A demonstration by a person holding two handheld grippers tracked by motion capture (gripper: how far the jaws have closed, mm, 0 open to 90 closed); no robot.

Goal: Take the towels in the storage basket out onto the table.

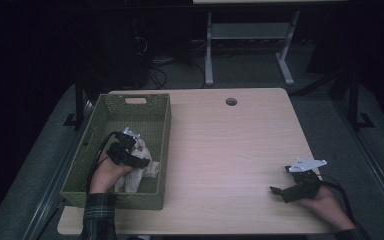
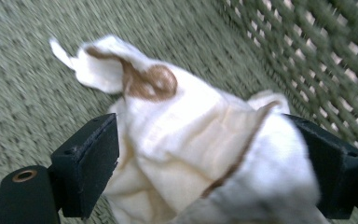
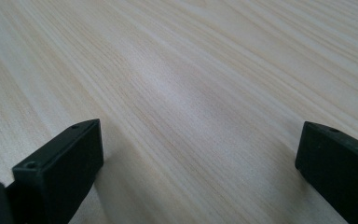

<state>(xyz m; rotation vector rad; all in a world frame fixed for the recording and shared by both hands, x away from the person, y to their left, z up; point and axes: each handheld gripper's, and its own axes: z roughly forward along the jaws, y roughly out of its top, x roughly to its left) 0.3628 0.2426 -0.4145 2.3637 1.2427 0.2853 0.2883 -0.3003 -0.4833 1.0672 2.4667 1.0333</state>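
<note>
Cloth (image 2: 200,154) sits between our left claw (image 2: 205,163) jaws inside the green basket (image 1: 162,150); right claw (image 3: 200,172) rests open on the bench (image 1: 230,150).

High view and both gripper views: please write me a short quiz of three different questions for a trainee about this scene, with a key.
1. True or false: the left claw has the white cloth between its jaws.
2. Where does the cloth lie? A) on the bare table B) inside the green basket C) on the floor
3. Fill in: the right claw is open above the bare wooden ____.

Key:
1. True. The cloth, white with brown trim, sits between the two jaws, though whether they press it is unclear.
2. B. Woven green floor and wall surround it.
3. Table. It rests near the front right corner, with nothing between the jaws.
</note>
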